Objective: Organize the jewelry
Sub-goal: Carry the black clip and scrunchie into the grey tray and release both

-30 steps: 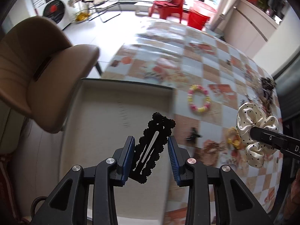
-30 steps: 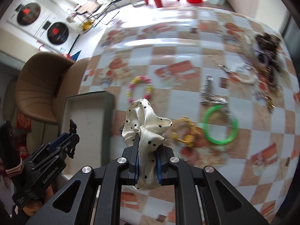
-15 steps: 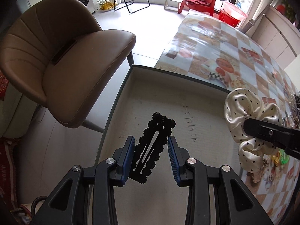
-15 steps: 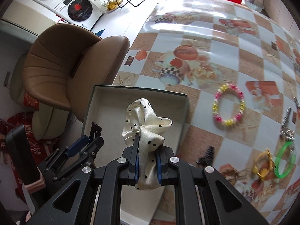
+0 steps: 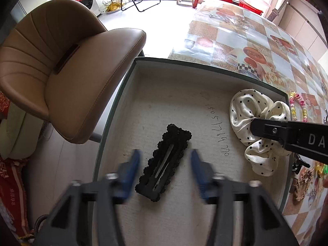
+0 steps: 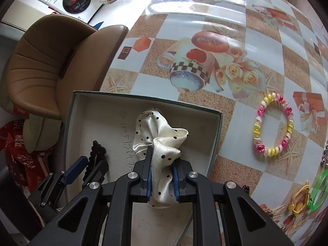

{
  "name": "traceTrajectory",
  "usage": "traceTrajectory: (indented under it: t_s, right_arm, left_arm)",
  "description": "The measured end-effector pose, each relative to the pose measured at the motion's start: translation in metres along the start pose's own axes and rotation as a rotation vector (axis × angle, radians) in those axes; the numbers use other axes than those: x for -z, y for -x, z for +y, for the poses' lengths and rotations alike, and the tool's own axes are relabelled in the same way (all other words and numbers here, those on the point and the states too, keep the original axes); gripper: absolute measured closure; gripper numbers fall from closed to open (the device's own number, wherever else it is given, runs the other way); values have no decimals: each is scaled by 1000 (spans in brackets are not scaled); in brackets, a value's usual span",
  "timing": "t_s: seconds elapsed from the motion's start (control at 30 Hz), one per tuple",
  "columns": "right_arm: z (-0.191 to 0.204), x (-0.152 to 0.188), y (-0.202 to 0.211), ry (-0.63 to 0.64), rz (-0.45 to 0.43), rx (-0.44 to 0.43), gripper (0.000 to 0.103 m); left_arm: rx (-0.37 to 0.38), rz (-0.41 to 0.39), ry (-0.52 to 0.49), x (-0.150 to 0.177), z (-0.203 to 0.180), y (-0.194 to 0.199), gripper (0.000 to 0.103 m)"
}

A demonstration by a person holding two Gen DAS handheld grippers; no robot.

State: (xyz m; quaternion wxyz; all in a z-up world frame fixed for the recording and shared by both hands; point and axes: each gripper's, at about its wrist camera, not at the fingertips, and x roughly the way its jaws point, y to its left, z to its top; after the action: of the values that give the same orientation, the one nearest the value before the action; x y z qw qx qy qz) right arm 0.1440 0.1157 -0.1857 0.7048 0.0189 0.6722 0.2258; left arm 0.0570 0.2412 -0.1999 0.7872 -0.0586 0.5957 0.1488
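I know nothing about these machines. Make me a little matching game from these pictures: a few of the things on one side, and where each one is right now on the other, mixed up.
Things:
1. black hair clip
2. polka-dot scrunchie
3. pink and yellow bead bracelet
4. green bangle

Places:
A. on the tablecloth, just beyond the box's right wall
B. lying loose on the box floor, between the fingers of the open left tool
C. at the far right edge of the right view, by a yellow piece
D. between the fingers of the right tool, over the box

Pairs: 1-B, 2-D, 3-A, 4-C
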Motion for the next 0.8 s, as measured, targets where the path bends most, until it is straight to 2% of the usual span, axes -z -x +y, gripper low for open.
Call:
traceTrajectory:
  t_s: [0.17,0.23,0.4,0.5,0.57,0.63,0.8]
  right_arm:
    - [-2,-1,-3,-1,12,3,62]
    - [-2,-3,-1,-3,8,0,59]
    - [-5,-12,21,-21,-43,-32,38]
    - [-6,-15,38,-26,-72,-47,36]
    - [-8,-14,48,-29,-82,-46,33]
    - [-11,-11,59,-30,-95,-48,26]
    - [-14,8,78,-23,-105,-7,24]
  left_arm:
    - [-25,2,-7,1,-1,0,35]
    - [-25,10,-7,1,-1,1,35]
    - [-22,8,10,3,0,10,35]
    - [-26,-3,28,3,2,18,0]
    - [-33,-33,30,4,1,28,0]
    - [-29,-31,21,5,-1,34,0]
    - [-19,-40,6,9,-6,48,0]
